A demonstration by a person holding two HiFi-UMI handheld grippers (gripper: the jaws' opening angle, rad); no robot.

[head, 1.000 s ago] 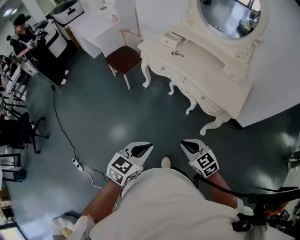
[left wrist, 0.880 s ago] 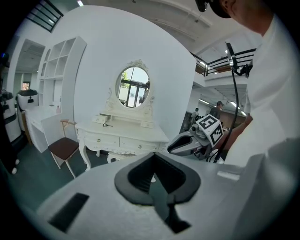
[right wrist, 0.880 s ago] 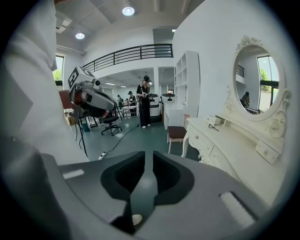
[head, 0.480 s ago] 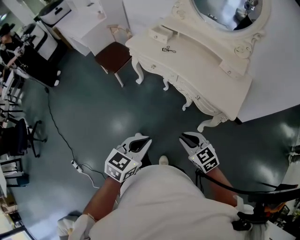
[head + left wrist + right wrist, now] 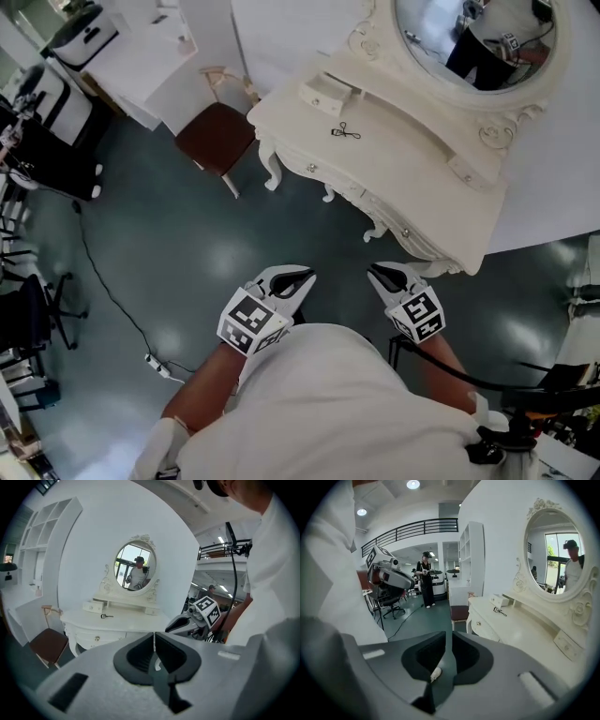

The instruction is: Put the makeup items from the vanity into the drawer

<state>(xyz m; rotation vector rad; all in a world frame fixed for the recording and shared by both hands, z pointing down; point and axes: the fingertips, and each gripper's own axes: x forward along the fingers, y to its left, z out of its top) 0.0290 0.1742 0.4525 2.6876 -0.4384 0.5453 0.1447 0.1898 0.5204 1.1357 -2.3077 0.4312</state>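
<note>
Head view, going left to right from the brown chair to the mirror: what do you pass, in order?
brown chair → left gripper → eyelash curler → right gripper → oval mirror

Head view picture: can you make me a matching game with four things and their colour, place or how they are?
Things:
1. chair seat
2. small dark tool
3. mirror
4. left gripper

Matches:
A. jaws together
B. brown
C. lying on the vanity top
D. oval, at the back of the vanity

Pairs: 1-B, 2-C, 3-D, 4-A
</note>
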